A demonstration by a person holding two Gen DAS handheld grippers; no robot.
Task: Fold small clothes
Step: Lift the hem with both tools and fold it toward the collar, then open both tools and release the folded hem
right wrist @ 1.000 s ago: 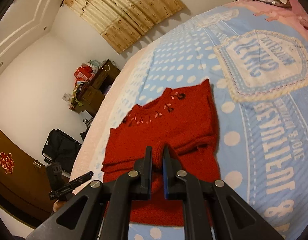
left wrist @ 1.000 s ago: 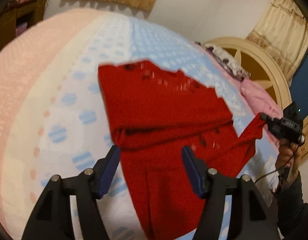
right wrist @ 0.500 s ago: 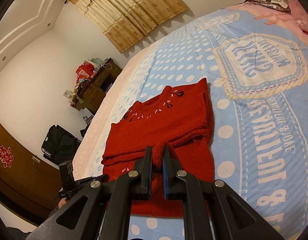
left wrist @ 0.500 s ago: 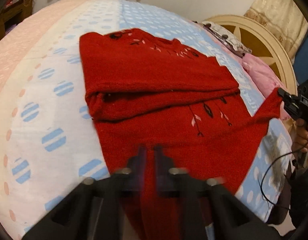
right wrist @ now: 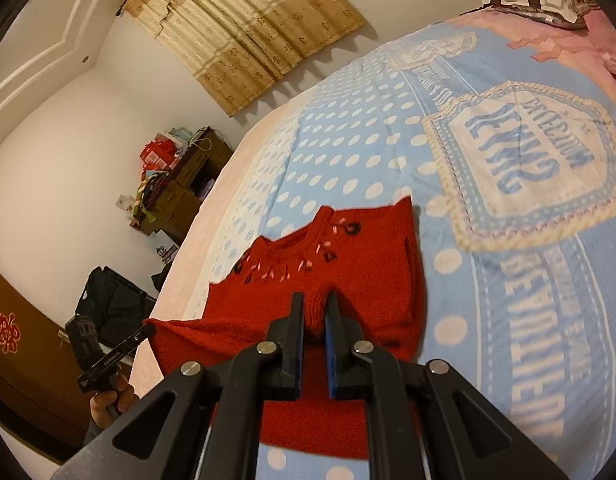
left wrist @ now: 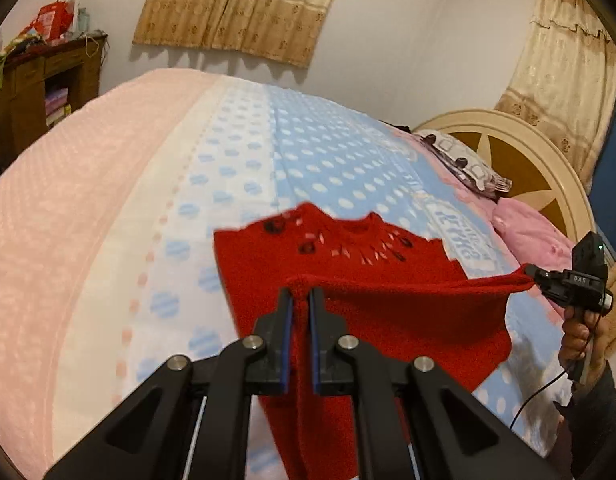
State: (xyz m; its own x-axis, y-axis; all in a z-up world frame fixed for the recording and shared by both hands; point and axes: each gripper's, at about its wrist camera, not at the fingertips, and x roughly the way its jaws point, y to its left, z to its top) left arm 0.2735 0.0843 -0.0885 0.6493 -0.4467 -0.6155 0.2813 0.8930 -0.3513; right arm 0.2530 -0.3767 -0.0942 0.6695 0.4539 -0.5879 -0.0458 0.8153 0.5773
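Note:
A small red knitted sweater (left wrist: 348,264) with embroidered neckline lies on the bed; its bottom hem is lifted off the bed and stretched between my two grippers. My left gripper (left wrist: 301,294) is shut on one hem corner. My right gripper (right wrist: 314,300) is shut on the other corner; it also shows at the right of the left wrist view (left wrist: 564,284). The left gripper shows at the lower left of the right wrist view (right wrist: 116,350). The sweater's upper part (right wrist: 348,248) rests flat, neckline away from me.
The bed cover (left wrist: 328,152) is pink, white and blue with dots. Pillows (left wrist: 464,160) and a round headboard (left wrist: 520,152) are at the right. A wooden cabinet (left wrist: 36,88) stands by the far left wall. Black bags (right wrist: 112,300) sit on the floor beside the bed.
My left gripper has shut on the hem and lifted it. Both grippers have raised the hem and carry it toward the neckline; the right gripper stayed shut on the sweater.

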